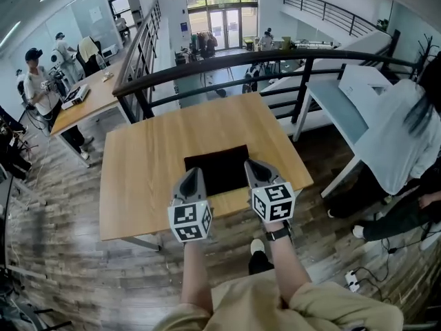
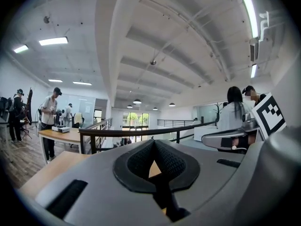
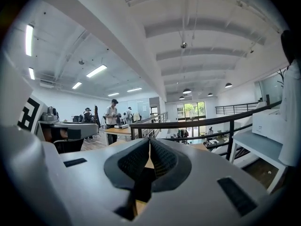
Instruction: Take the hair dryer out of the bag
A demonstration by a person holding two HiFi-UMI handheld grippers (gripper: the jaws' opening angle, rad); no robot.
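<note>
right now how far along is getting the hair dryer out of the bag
Done: nothing that shows. The black bag lies flat on the wooden table, and no hair dryer is in sight. In hand: nothing. The left tongs and right tongs are both shut and empty, at the bag's near side. Left: the whole job, opening the bag, reaching in and lifting the dryer out.

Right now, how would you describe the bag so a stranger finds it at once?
Find the square wooden table beside the dark railing. Toward the person's edge lies the bag. It is flat, black and rectangular, the only dark thing on the pale wood.
</note>
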